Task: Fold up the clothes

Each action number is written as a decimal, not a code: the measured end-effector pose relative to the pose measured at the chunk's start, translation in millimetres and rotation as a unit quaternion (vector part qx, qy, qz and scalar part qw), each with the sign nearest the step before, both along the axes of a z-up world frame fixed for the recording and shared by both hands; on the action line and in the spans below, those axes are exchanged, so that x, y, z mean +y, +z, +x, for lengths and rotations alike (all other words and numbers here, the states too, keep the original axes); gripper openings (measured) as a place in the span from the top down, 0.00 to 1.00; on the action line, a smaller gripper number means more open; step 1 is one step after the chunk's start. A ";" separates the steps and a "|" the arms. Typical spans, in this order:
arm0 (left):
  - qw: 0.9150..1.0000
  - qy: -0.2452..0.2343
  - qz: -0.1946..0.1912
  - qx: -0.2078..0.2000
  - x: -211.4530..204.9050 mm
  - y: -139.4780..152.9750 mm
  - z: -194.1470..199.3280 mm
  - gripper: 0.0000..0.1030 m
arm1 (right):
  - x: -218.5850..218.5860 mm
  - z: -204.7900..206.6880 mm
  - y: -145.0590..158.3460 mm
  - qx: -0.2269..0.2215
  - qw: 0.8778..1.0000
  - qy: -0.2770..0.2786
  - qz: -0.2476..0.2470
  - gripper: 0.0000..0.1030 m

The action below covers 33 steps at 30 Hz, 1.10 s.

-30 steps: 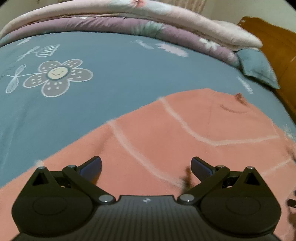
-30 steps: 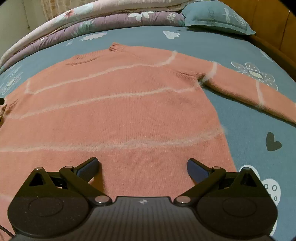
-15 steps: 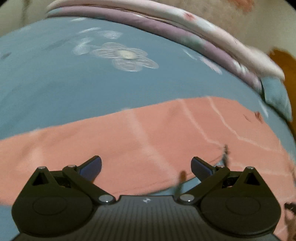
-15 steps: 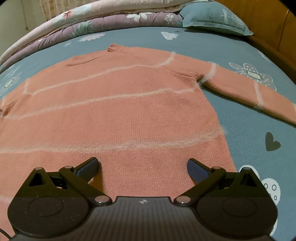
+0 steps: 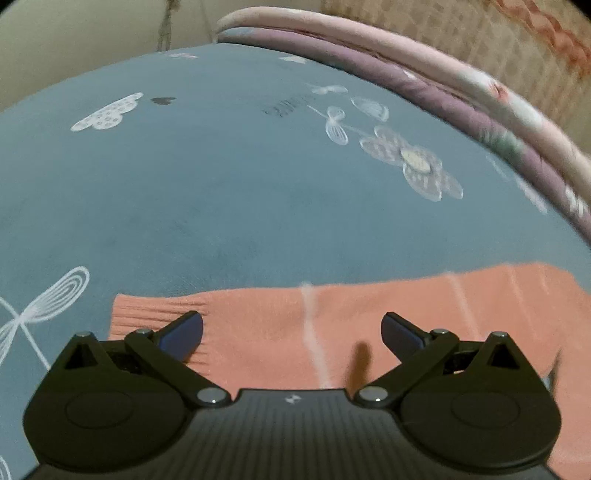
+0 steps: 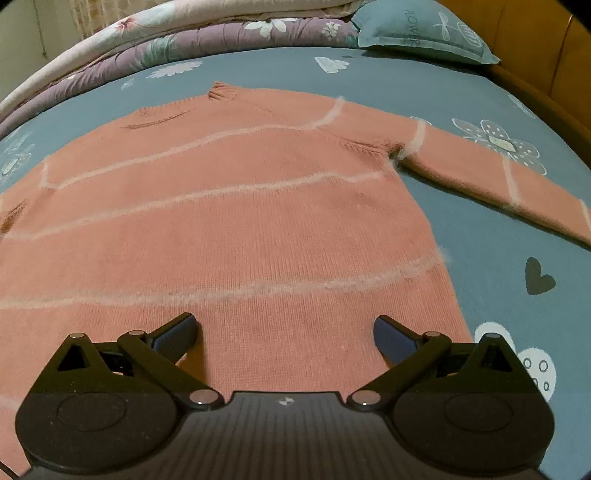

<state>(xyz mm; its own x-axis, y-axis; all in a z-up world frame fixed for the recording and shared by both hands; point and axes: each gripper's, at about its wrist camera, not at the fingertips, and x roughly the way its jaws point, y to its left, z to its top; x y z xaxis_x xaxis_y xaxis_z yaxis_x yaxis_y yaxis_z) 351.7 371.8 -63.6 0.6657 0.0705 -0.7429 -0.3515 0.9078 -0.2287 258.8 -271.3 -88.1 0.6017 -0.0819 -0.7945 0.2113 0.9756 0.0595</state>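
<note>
Here my left gripper (image 5: 291, 330) hangs spread over the ribbed cuff of the salmon-pink knitted sweater with pale stripes (image 6: 236, 206), my right gripper (image 6: 283, 332) gaping above its hem.

Bed with blue flower-printed sheet (image 6: 498, 240): salmon-pink white-striped knit sweater (image 6: 240, 221) lies flat ahead of the tongs; folded quilts (image 6: 166, 40) and blue pillow (image 6: 424, 33) beyond.

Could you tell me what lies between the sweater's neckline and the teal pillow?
Only bare blue bedsheet with printed white shapes lies between the sweater neckline and the pillow, as the right wrist view shows.
</note>
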 end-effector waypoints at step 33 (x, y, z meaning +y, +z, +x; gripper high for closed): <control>0.965 -0.261 0.000 -0.031 -179.6 17.1 61.0 0.01 | 29.5 -59.4 12.5 0.070 0.997 0.004 -0.007 0.00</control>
<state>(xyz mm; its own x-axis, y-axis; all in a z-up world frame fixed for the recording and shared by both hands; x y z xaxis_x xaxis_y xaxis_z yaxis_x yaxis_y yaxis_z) 412.7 192.2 -46.5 0.6534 -0.2857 -0.7010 0.1668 0.9576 -0.2348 199.3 -241.8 -75.7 0.4849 -0.0882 -0.8701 0.2082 0.9779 0.0169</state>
